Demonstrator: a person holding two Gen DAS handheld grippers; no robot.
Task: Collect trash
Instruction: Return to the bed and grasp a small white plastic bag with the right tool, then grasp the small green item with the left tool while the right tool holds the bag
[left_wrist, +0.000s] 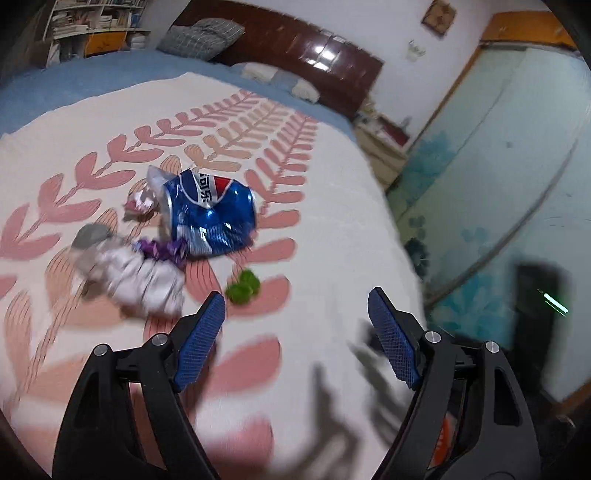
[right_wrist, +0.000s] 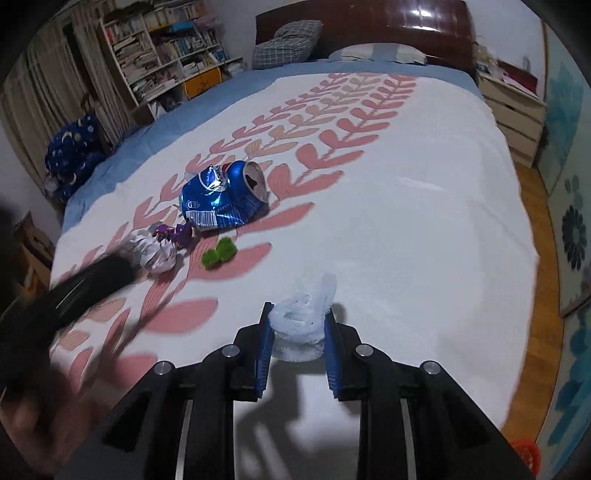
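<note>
Low in the right view, the right gripper (right_wrist: 299, 325) clenches a white pipe cleaner (right_wrist: 308, 317), ready to carry off. Left gripper (left_wrist: 295, 314) hangs spread, empty, nearing can (left_wrist: 208, 214), wrappers (left_wrist: 144, 280) and green scrap (left_wrist: 242, 282) mid-left on the bed (left_wrist: 332, 221).

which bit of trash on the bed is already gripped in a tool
The white fuzzy pipe cleaner, clamped in the right tool. The crushed blue can, crumpled paper, purple wrapper and green scrap lie loose.
</note>
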